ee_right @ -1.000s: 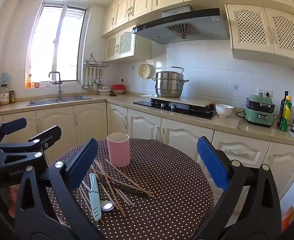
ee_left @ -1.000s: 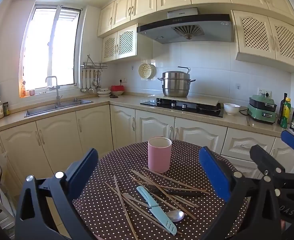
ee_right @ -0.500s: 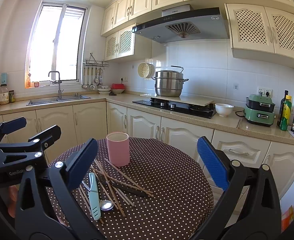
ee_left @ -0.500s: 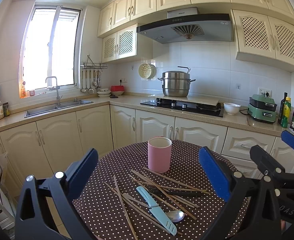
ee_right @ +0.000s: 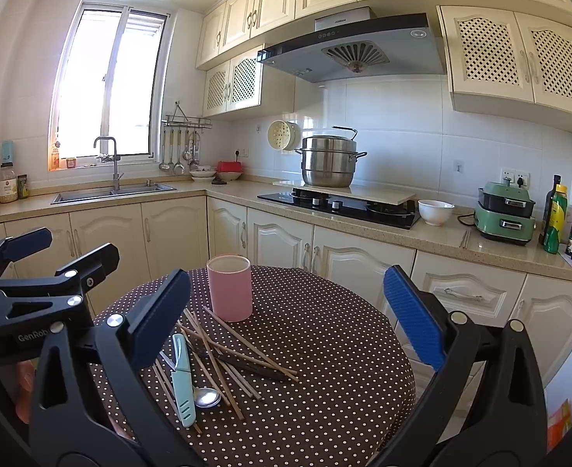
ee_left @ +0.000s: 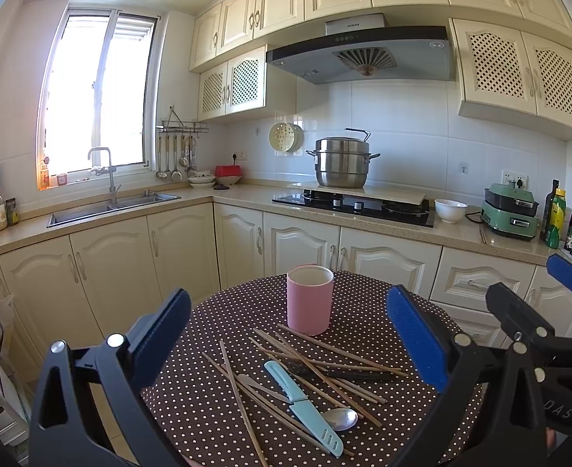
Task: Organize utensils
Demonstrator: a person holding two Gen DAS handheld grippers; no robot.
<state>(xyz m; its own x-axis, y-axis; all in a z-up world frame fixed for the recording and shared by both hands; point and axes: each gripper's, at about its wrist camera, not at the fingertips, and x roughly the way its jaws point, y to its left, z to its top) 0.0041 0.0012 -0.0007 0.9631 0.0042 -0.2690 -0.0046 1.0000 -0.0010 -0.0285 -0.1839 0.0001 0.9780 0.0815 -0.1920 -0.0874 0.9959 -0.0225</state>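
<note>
Knife: a pale blue knife is seen lying flat on the dotted table, long axis running from 11 o'clock to 5 o'clock in the left wrist view, sheathed blade end nearest the camera.
Spoon: its bowl is found just beside the knife's blade end, at 3 o'clock of it; the handle is lost under the heap.
Chopsticks: a crossed scatter is spread around the knife, most sticks fanned between 10 and 4 o'clock, one lone stick laid nearer 12 to 6.
Cup: a pink cup is stood upright at 12 o'clock of the pile, its foot met by the nearest stick tips (actual contact cannot be judged).
Left gripper: held spread wide above the near table edge, nothing pinched, nothing touched.
Right gripper: likewise spread wide and empty, hovered at 3 o'clock of the pile.
</note>
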